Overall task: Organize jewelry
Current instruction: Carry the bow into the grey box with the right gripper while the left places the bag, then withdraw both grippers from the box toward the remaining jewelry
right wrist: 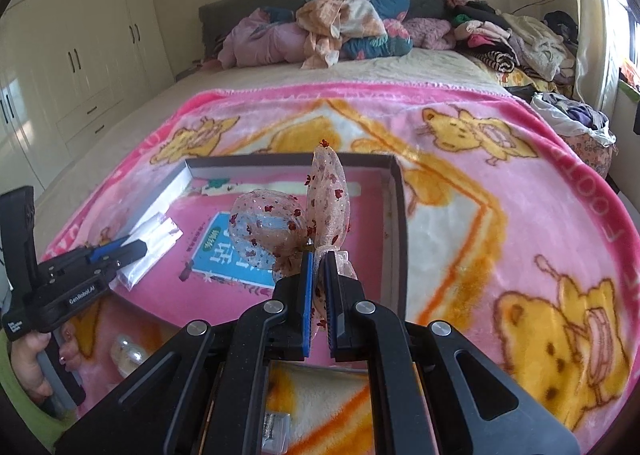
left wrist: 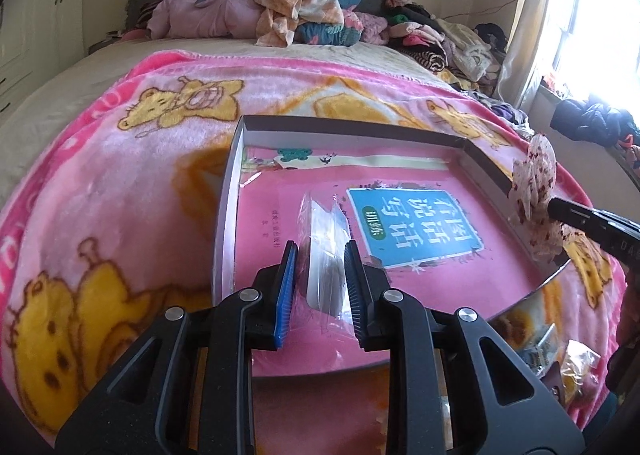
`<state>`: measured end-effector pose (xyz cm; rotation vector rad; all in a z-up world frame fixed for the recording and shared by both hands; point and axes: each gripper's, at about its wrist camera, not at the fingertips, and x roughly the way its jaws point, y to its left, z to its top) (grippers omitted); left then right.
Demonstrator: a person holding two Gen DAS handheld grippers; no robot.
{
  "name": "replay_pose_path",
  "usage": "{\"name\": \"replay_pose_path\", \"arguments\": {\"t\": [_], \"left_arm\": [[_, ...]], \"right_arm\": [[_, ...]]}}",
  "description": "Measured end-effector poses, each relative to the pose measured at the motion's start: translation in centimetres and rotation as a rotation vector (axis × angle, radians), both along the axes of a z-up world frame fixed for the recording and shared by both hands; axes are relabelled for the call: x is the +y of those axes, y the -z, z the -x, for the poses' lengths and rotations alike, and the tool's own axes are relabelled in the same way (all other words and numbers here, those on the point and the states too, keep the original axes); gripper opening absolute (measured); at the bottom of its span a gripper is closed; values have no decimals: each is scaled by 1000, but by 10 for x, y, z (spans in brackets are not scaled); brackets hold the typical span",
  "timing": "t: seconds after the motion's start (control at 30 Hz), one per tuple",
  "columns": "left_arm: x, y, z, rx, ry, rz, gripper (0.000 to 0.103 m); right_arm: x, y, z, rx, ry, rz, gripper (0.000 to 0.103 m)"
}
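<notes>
Left wrist view: left tongs (left wrist: pixel 320 255) hover over the shallow box (left wrist: pixel 234 179) near the foot end of the bed, pads either side of a clear plastic packet (left wrist: pixel 322 239); the blue-edged pad touches it but a gap shows at the other, so I cannot tell whether it is gripped. Contents of the packet too blurred to name. Right tongs (right wrist: pixel 318 287) pinched tight on the base of a sheer bow hair ornament (right wrist: pixel 304 215) with red specks, held above the box's right half, its loops standing free. Box lies on the pink bear-print blanket (right wrist: pixel 500 223), a pink booklet (left wrist: pixel 400 215) flat inside it. Risks, as judgement: the packet is slick and thin, so a light or off-centre pinch could let it slide out and land on the blanket; the bow's gauze may snag on the pads at release and drag out with the tongs; the soft bed could let the box tip if its rim is pressed. More small packets (right wrist: pixel 276 431) lie loose toward the bed's near edge. Writing: "GenRobot.AI" on the left tool's body; booklet's teal panel carries large Chinese characters, seen upside down, not read with confidence; blanket border letters partial.
</notes>
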<state>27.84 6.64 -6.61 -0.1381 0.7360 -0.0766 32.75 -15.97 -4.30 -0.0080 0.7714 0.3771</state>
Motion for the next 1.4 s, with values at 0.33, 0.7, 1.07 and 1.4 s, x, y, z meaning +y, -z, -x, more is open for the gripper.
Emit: {"name": "replay_pose_path", "arguments": {"t": [0.33,0.7,1.07,1.4], "left_arm": [[2,4,-4,6,-12,-16,17],[5,-3,5,-15,-32,-19,38],[-4,-33,41,-100,-31,-23,81],[-13,-56,75,-160,-20,-25,92]], "right_arm": [[0,21,-6,44,41,8,9],[-14,3,14,-43,82,14,57],[-32,-32,55,-184,123,2,73],[-42,-49,94,-242,123,-21,81]]}}
